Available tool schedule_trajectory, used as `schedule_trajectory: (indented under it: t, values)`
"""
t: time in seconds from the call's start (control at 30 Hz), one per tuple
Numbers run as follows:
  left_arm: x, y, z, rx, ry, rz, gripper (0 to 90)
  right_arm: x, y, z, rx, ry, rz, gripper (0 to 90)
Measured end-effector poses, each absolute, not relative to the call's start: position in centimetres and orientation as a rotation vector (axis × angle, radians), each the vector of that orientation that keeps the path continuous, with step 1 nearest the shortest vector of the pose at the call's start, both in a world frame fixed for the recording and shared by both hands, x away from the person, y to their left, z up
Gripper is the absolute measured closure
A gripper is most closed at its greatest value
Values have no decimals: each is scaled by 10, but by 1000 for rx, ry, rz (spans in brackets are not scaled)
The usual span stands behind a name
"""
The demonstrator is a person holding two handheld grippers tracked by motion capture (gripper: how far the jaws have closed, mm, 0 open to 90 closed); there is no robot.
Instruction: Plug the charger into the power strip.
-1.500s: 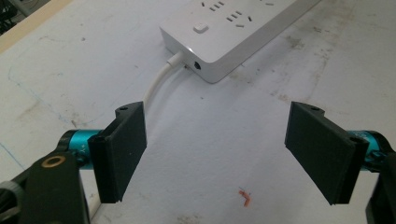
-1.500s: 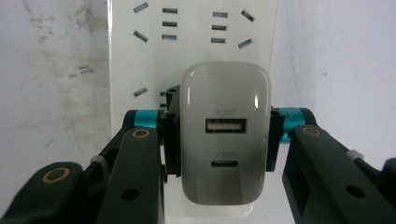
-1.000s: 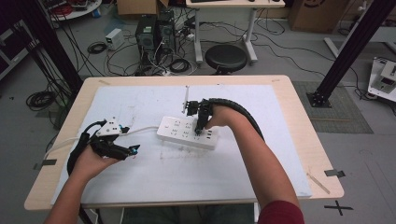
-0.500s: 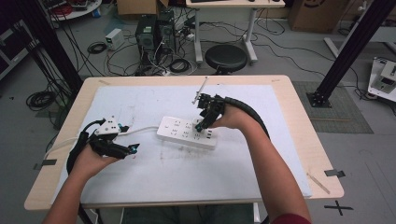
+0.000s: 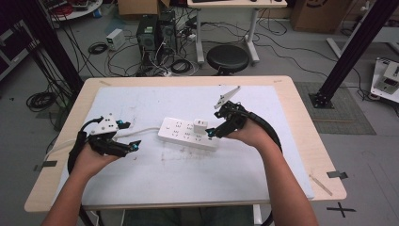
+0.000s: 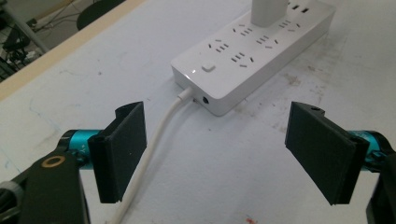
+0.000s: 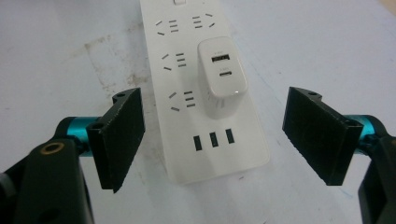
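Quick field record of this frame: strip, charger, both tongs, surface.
power strip: white, lying flat on the table mat, cord leaving its left end
charger: white two-port block, plugged upright into the strip
right tongs: open, jaws have just been opening, nothing between the pads, charger ahead of them
left tongs: open, astride the cord, not touching it
surface: white mat, stained, on a wooden table

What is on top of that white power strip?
A white USB charger stands plugged into the power strip. The socket beneath it is covered; other sockets lie bare.
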State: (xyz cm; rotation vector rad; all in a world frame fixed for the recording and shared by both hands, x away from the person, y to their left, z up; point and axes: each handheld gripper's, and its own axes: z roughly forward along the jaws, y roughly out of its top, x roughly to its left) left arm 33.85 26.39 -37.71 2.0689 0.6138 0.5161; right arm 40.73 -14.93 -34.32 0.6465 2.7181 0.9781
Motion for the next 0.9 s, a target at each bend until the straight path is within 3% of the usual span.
schedule_trajectory:
  t: [0.57,0.9]
  values:
    - [336,267,-373,2010,571,479,206,365,-217,-347,747,2508,1285,205]
    - [333,266,-369,2016,563,482,205,357,-231,-350,759,2475,1307,205]
